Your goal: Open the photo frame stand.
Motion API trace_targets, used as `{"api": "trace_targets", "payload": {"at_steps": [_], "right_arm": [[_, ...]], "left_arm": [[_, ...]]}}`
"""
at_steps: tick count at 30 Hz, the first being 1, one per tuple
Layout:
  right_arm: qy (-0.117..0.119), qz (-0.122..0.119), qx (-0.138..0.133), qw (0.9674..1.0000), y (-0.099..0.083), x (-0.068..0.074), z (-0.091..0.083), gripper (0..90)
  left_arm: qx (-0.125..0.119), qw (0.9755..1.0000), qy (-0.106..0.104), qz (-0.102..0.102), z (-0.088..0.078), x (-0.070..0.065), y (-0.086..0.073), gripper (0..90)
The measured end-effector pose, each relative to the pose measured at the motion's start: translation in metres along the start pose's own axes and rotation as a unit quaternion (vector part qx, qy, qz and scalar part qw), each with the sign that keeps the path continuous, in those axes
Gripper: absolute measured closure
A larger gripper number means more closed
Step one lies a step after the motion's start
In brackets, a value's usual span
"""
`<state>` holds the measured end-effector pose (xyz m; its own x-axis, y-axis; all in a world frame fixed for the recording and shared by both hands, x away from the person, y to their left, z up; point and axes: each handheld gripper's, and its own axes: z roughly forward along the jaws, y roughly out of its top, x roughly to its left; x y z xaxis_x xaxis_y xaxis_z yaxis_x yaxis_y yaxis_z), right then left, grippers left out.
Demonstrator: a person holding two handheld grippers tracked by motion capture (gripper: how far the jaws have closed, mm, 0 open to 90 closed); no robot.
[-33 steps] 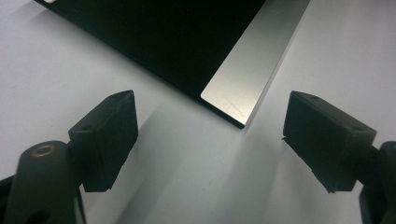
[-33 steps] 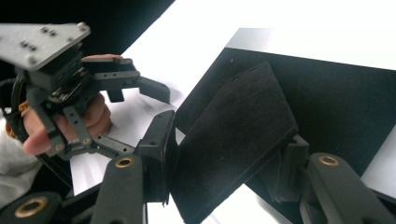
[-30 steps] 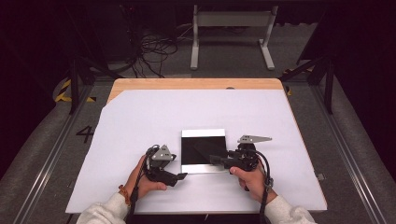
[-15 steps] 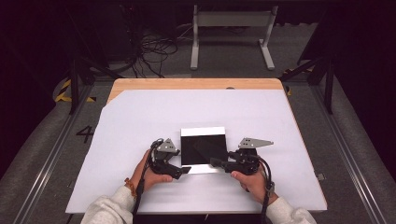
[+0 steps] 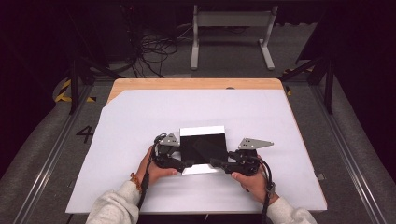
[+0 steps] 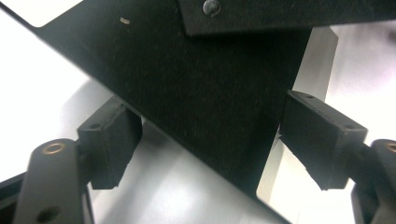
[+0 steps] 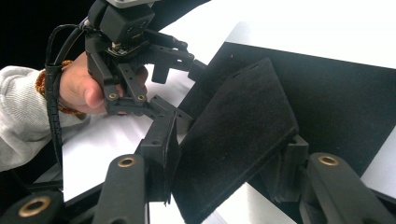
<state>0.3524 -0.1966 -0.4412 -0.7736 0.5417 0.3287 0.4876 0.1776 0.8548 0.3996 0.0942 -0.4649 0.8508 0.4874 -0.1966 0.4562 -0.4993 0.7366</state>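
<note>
High view first: a flat black square tray with pale silver edges (image 5: 203,148) lies on the white table cover (image 5: 140,121), near the person's edge, between both hands. Left gripper (image 5: 183,164) reaches in at its near left corner, jaws just closing a touch, yet spread either side of the dark corner (image 6: 205,107), pads clear. Right gripper (image 5: 215,163) pinches a black felt-like flap (image 7: 238,135) at the near right, tilting it up off the tray.

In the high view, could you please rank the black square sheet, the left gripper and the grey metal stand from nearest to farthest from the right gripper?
1. Black square sheet, just beside the right gripper, at its jaws.
2. Left gripper, across the sheet's near edge.
3. Grey metal stand, on the floor beyond the table.
</note>
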Motion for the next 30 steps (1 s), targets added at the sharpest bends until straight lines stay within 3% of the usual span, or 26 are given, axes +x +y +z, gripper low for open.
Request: {"api": "trace_targets", "payload": {"at_steps": [12, 23, 30], "right_arm": [[0.005, -0.006, 0.002, 1.0, 0.001, 0.0, -0.002, 52.8], [0.004, -0.021, -0.005, 0.9998, 0.004, -0.001, -0.007, 58.8], [0.01, -0.026, -0.007, 0.9996, 0.004, -0.001, -0.008, 63.1]], "left_arm": [[-0.017, 0.9998, 0.0, -0.01, 0.001, 0.005, 0.005, 24.2], [-0.049, 0.9982, 0.03, 0.017, -0.007, 0.004, 0.012, 35.5], [-0.076, 0.9961, 0.04, 0.018, -0.02, 0.007, 0.015, 43.7]]}}
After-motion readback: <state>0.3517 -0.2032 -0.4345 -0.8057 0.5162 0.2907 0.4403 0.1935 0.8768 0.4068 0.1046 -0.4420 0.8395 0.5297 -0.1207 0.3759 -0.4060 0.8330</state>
